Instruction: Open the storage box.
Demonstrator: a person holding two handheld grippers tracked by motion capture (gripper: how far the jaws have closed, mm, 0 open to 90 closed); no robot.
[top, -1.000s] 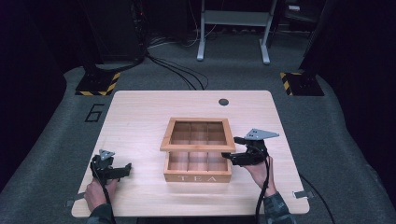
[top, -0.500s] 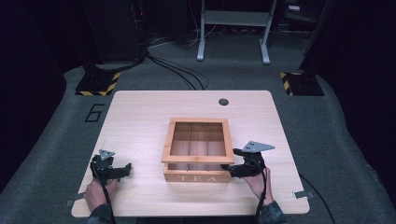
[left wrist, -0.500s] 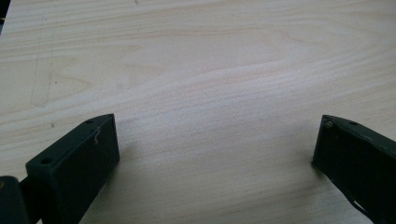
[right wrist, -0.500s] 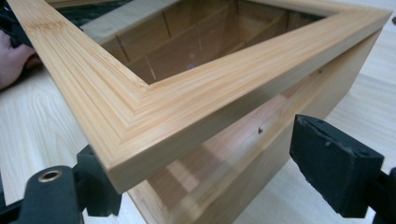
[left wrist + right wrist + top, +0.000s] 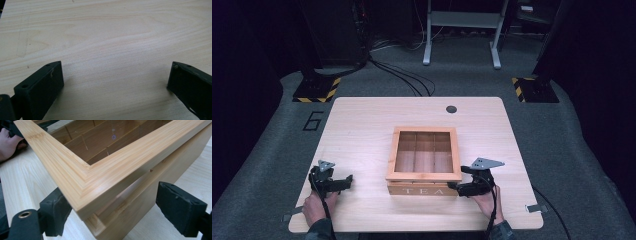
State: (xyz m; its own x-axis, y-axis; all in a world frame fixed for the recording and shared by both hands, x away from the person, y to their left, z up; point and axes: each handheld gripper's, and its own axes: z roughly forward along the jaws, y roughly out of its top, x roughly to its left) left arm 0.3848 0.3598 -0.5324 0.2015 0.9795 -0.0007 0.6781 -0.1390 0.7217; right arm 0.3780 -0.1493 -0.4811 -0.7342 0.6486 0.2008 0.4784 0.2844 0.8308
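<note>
A wooden tea box (image 5: 419,190) marked TEA stands in the middle of the table (image 5: 362,125), and its glass-windowed lid (image 5: 424,176) lies down on it. Dividers show through the glass. My right gripper (image 5: 453,187) sits at the box's near right corner. In the right gripper view the jaws straddle that corner (image 5: 82,177): one is tucked under the lid's overhang and the other stands apart from the side wall, so the right gripper (image 5: 112,207) is open. My left gripper (image 5: 347,181) rests low over bare wood at the near left. Its jaws are spread wide with nothing between them (image 5: 115,77).
A round cable hole (image 5: 451,109) is at the table's far edge. Bare tabletop lies left of the box and behind it. On the floor beyond the table are stand bases with hazard stripes (image 5: 317,90), cables and a metal frame (image 5: 462,30). The person's left hand (image 5: 8,142) shows beyond the box.
The lid's near edge has come down onto the box. My right gripper sank with it, from the lid's right edge to the near right corner. The left gripper kept still.
</note>
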